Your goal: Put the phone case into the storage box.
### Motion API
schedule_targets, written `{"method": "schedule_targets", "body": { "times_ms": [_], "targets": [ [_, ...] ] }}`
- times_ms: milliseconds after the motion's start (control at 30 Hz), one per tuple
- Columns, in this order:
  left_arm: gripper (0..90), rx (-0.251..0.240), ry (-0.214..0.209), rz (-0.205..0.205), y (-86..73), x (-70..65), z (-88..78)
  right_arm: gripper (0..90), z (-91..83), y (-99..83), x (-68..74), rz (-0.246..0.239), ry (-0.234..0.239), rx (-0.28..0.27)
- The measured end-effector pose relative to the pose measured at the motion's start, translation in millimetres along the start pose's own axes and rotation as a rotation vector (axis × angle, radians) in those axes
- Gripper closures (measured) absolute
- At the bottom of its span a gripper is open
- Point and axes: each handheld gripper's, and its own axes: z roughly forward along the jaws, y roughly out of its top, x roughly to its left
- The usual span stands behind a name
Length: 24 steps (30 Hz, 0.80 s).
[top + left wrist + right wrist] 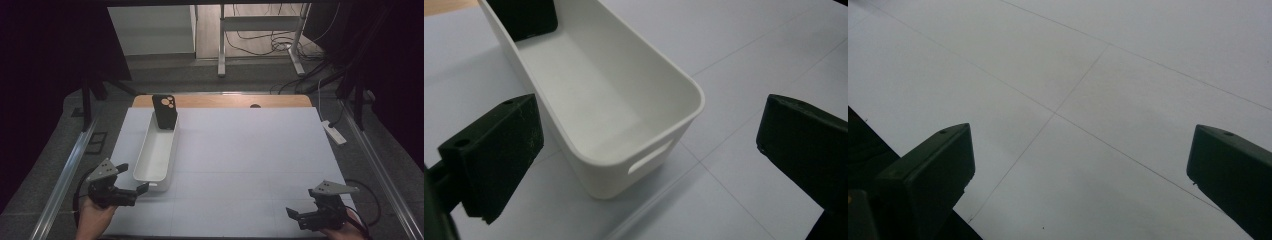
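One white bin (156,152) lay on the left part of the white table mat (250,165), its long axis running from your near edge away toward the far edge, leaning slightly right. Its near short end, with the handle slot (650,156), faced your left gripper (134,178), whose jaws stood wide apart on either side of that end, touching nothing. A black phone case (164,111) stood upright in the far end. Your right gripper (295,216) hovered near the table's right front corner, jaws spread, empty.
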Motion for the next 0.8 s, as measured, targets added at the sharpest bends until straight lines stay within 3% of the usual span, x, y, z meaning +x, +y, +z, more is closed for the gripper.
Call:
{"method": "schedule_targets", "body": {
  "times_ms": [800],
  "targets": [
    [0.0,0.032,0.024,-0.049,-36.2,-13.4,-14.2,0.0,-0.3,0.0,0.2,-0.001,-0.002,0.001]
  ]
}}
